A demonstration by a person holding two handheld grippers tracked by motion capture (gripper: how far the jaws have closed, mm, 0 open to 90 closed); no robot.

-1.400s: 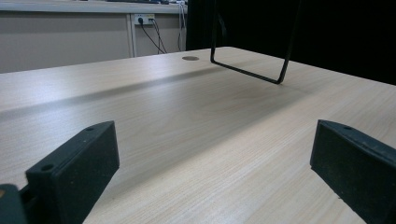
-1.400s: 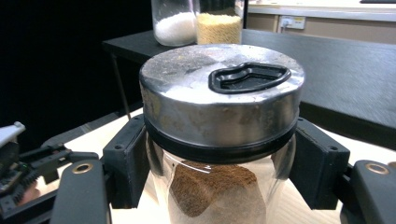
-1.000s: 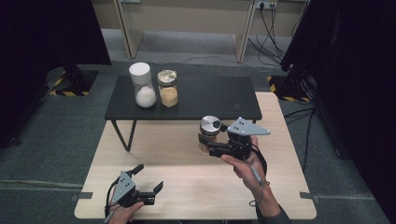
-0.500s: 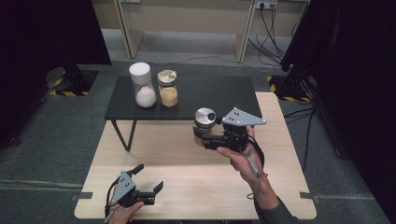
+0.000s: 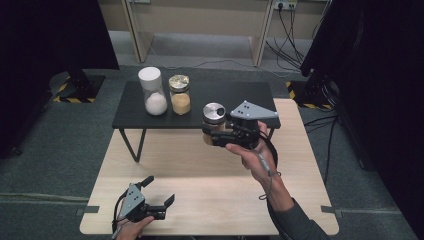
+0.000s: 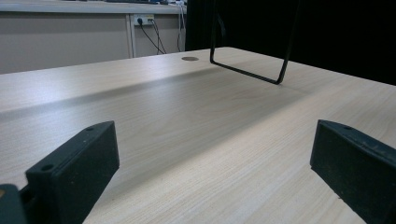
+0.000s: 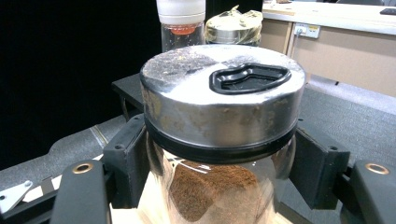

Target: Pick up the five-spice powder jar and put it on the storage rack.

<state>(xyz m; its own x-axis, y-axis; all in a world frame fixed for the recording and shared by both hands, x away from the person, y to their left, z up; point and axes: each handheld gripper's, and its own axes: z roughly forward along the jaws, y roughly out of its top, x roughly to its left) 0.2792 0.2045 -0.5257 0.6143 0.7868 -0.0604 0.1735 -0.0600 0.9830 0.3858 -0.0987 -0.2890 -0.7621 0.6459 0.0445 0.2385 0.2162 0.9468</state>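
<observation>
A glass jar (image 5: pixel 214 120) with a silver metal lid and brown powder inside hangs in the air over the black shelf's front edge, upright. My right gripper (image 5: pixel 212 135) is shut on its glass body just under the lid. In the right gripper view the jar (image 7: pixel 219 126) sits between the two black jaws, which press on both sides. My left gripper (image 5: pixel 157 192) rests on the wooden table (image 5: pixel 210 195) near the front left corner, open, with nothing between its fingers (image 6: pixel 74 172).
A low black shelf (image 5: pixel 130 112) on wire legs stands at the back of the table. On it are a white-lidded jar (image 5: pixel 152 92) holding white powder and a gold-lidded jar (image 5: pixel 179 95) holding tan powder. A shelf leg (image 6: pixel 247 70) rises ahead of the left gripper.
My right gripper has lifted the brown-powder jar and carried it left and toward the black shelf. The left gripper has stayed put.
</observation>
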